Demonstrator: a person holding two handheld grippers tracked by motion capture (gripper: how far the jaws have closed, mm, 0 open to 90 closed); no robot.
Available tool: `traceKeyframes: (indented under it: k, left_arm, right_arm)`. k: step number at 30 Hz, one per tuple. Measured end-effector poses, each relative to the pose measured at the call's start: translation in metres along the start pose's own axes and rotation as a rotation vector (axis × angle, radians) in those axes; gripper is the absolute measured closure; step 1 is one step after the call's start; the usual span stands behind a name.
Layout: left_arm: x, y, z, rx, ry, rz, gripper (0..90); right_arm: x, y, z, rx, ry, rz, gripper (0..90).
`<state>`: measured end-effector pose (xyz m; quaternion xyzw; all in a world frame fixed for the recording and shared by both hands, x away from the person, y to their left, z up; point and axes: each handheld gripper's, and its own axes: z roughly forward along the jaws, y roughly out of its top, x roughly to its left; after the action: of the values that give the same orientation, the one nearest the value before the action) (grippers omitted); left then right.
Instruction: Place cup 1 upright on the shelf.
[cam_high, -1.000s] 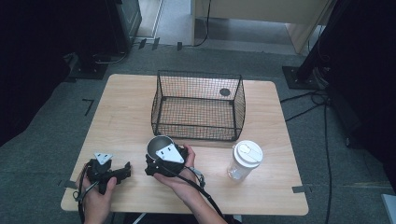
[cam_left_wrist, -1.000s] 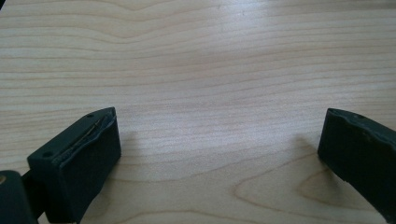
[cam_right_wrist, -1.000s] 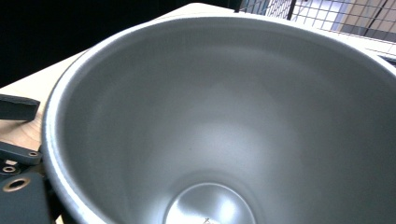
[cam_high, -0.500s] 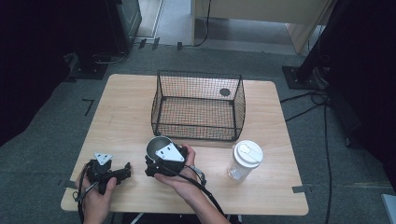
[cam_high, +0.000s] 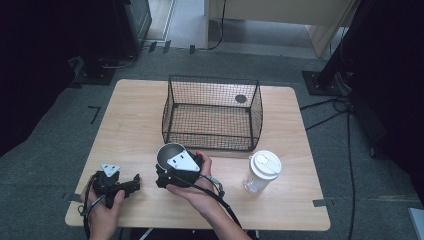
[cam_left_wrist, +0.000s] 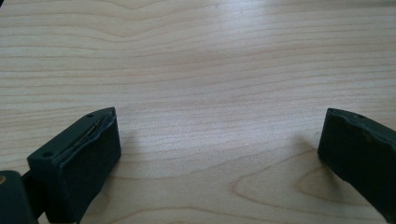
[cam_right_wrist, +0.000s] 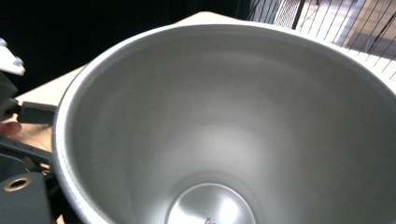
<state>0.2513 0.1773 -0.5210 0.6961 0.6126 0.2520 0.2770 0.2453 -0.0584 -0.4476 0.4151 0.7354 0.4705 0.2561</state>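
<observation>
Right claw at the metal cup, wire basket straight above it in the frame.

In the high view the right gripper (cam_high: 172, 172) sits low and centre, jaws wide, seemingly clamped on the metal cup (cam_high: 169, 154), whose open mouth faces up; whether the pads press I cannot tell. The wire basket (cam_high: 212, 112) lies just above the cup, mid-frame. The left gripper (cam_high: 131, 184), lower left, stands open and empty over bare table (cam_left_wrist: 196, 70), farther from the cup.
</observation>
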Motion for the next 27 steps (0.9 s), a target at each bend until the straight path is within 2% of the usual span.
traceKeyframes:
  k: [13, 27]
  left_arm:
    - [0.000, 0.000, 0.000, 0.000, 0.001, 0.000, 0.0]
    - [0.000, 0.000, 0.000, 0.001, -0.001, 0.003, 0.0]
  right_arm:
    - [-0.003, 0.027, -0.008, -0.038, -0.005, -0.003, 7.5]
    - [-0.018, 0.062, -0.014, -0.104, -0.051, 0.016, 7.5]
